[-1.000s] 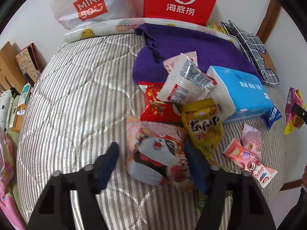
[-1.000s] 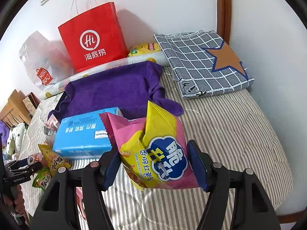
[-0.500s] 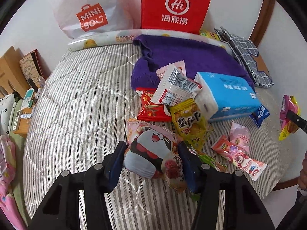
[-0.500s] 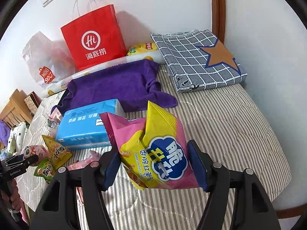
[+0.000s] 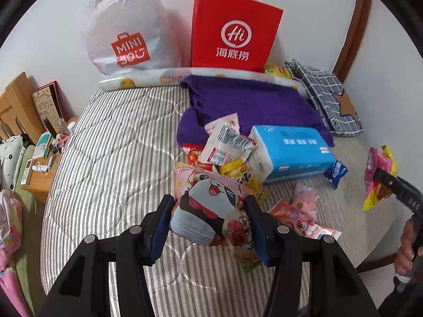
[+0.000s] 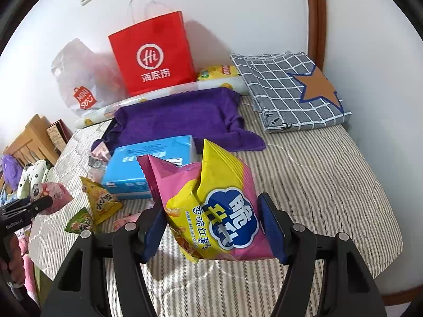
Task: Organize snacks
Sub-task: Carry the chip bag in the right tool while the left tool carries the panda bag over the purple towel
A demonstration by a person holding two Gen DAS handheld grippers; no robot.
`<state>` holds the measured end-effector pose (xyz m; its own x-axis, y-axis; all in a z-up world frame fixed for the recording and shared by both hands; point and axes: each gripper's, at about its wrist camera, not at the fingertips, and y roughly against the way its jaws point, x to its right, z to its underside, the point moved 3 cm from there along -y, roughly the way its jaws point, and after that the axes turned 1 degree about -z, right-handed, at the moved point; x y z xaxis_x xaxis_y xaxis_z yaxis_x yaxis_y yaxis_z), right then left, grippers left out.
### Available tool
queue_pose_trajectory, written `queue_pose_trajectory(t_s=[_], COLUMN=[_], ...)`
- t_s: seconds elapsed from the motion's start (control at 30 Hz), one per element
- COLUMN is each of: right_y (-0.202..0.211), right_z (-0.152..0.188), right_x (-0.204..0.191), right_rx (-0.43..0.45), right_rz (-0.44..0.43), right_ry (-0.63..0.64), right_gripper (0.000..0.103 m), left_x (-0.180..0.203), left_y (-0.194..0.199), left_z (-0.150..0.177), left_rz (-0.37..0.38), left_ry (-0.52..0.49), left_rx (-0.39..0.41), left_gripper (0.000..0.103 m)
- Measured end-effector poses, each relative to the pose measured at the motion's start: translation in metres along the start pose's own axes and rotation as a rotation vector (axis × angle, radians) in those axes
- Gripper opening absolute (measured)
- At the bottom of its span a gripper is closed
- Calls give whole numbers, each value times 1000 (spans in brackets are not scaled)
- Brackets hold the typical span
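Observation:
My left gripper (image 5: pixel 210 211) is shut on a pink snack bag with a cartoon face (image 5: pixel 211 195) and holds it above the striped bed (image 5: pixel 119 145). My right gripper (image 6: pixel 211 211) is shut on a pink and yellow sweet potato stick bag (image 6: pixel 211 182), held over the bed's near right part. Loose snacks lie in a pile: a white packet (image 5: pixel 224 148), a yellow bag (image 5: pixel 238 169), a red packet (image 5: pixel 194 154) and pink strawberry packets (image 5: pixel 304 198). In the left wrist view the right gripper's bag (image 5: pixel 378 163) shows at the right edge.
A blue tissue pack (image 5: pixel 293 150) lies beside the pile, on the edge of a purple towel (image 5: pixel 251 100). A red paper bag (image 5: pixel 232 31) and a white plastic bag (image 5: pixel 124 31) stand against the wall. A checked cloth (image 6: pixel 290 89) lies at the back right, and a cluttered bedside table (image 5: pixel 39 163) stands left.
My left gripper closed on the cartoon bag and lifted it off the bed. My right gripper drifted a little with its bag still held.

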<state>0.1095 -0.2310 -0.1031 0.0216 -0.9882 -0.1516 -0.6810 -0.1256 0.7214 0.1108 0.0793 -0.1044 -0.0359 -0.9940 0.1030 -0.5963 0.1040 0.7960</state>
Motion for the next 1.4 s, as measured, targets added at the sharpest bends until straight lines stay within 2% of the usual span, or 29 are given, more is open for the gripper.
queue_pose_trajectory(t_s=[0.27, 0.6, 0.93, 1.4], right_y=[3, 5, -2, -41], right_z=[-7, -25, -58, -105], right_x=[-16, -28, -35, -37], right_rx=[-7, 20, 41, 34], right_rz=[-18, -52, -78, -91], right_ry=[29, 43, 40, 37], right_gripper=[65, 65, 65, 65], left_x=[13, 34, 48, 54], left_y=[15, 24, 14, -16], left_z=[-17, -42, -74, -124], left_rz=[53, 78, 108, 140], left_ry=[-10, -32, -28, -21], left_rx=[22, 65, 71, 70], left_gripper=[52, 52, 52, 52])
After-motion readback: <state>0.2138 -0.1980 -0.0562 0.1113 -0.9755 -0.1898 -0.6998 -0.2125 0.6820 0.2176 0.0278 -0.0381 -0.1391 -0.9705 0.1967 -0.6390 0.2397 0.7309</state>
